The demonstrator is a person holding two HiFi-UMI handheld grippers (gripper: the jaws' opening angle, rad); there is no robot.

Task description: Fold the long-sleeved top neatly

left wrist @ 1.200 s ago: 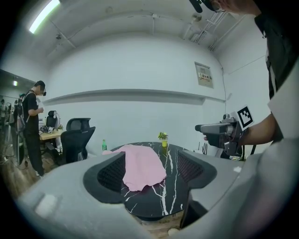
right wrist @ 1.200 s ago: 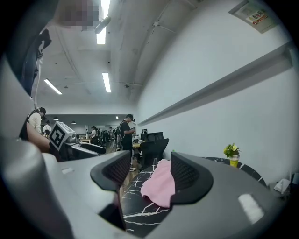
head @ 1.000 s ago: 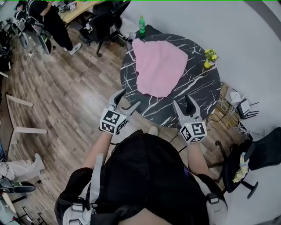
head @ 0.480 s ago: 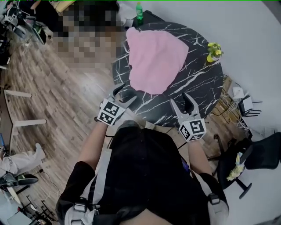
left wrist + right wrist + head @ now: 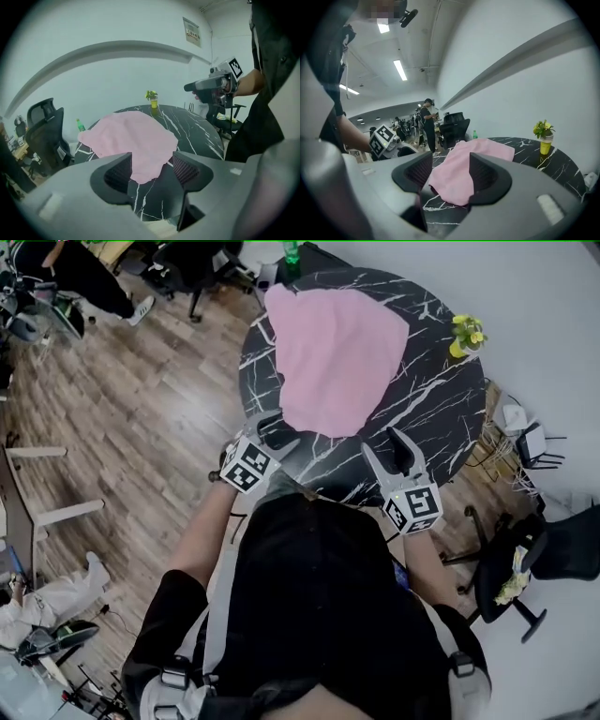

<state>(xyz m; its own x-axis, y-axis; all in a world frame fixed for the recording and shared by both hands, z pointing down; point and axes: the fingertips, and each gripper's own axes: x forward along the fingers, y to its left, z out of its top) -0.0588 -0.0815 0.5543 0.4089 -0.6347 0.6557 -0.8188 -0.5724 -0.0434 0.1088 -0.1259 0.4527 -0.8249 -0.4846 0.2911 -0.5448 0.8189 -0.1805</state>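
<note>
Reads as the very start: no fold made, nothing gripped. Finds the pink long-sleeved top point(image 5: 337, 352) lying loose and rumpled on the round black marble-patterned bench point(image 5: 431, 418), across its left and far part, with a yellow-potted plant point(image 5: 466, 334) well apart at the right rim and a green bottle point(image 5: 291, 251) by the far rim. Spreads broad at the far end and narrows to a rounded tip at the near end, which puts the long axis roughly straight away from the person, near rim to far rim. Cannot tell collar from hem, nor pick out either sleeve, probably tucked under or lost in the bunching. Hovers the left gripper point(image 5: 272, 430) over the near-left rim, just beside that near tip, jaws apart after just closing somewhat, with nothing between the pads, only cloth seen beyond the gap. Hovers the right gripper point(image 5: 382, 444) over the near rim, apart from the top, jaws likewise apart after narrowing slightly, and empty. Leaves everything to do: flattening the cloth, finding and turning in the sleeves, then folding the body over.
</note>
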